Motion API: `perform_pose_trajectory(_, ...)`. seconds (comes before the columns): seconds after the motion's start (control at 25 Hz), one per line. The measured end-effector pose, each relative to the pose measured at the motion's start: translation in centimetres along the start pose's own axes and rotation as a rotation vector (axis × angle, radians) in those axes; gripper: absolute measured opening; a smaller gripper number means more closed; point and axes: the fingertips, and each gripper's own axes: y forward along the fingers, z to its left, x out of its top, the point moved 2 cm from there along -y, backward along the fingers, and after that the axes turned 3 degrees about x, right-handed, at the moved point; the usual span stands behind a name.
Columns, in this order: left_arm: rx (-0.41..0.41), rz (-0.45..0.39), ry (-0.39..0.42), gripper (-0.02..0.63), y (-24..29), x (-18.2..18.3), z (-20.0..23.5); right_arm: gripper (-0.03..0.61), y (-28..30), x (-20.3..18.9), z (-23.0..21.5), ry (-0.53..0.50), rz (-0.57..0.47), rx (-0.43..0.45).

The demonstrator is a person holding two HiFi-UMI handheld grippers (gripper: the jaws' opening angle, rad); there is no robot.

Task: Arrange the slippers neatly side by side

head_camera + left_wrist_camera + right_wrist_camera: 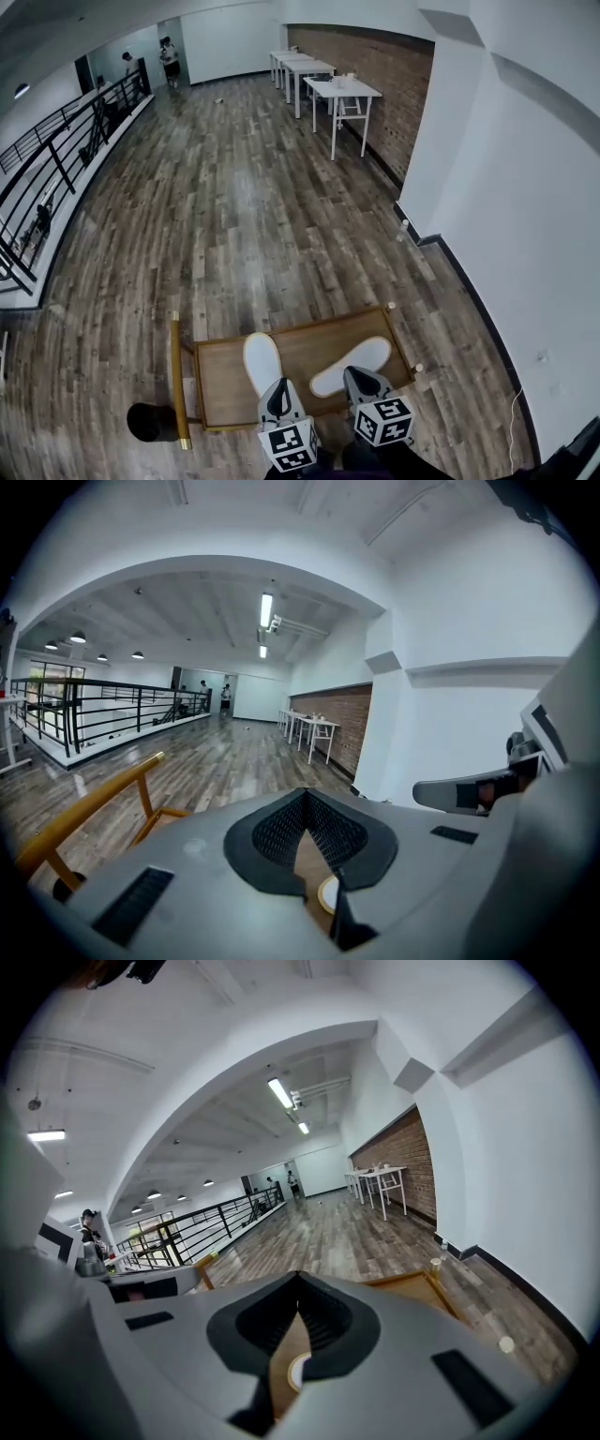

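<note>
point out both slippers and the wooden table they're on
left slipper (262, 361): head view, middle of its white upper face
right slipper (354, 364): head view, middle of its white upper face
wooden table (220, 382): head view, bare top beside the left slipper

Floor (234, 206): grey-brown wood planks with a slight sheen; low table (220, 389): matt brown wooden top, glossier yellow wood rail. Left slipper (262, 361) and right slipper (352, 366): white, smooth, matt. Left gripper (305, 797) and right gripper (298, 1281): smooth matt grey plastic shells, black ribbed pads (277, 832); wall (384, 84): rough brick.
</note>
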Motion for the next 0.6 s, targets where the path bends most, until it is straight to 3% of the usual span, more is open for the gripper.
perform_pose_trajectory(0.28, -0.048, 0.001, 0.019, 0.002, 1.2, -0.1, -1.9, -0.002, -0.8, 0.1, -2.0, 0.022, -0.015, -0.051)
perform_pose_trajectory(0.6, 0.004, -0.011, 0.026, 0.002, 1.7, 1.4, -1.8, -0.002, 0.6, 1.8, -2.0, 0.025, -0.017, 0.015)
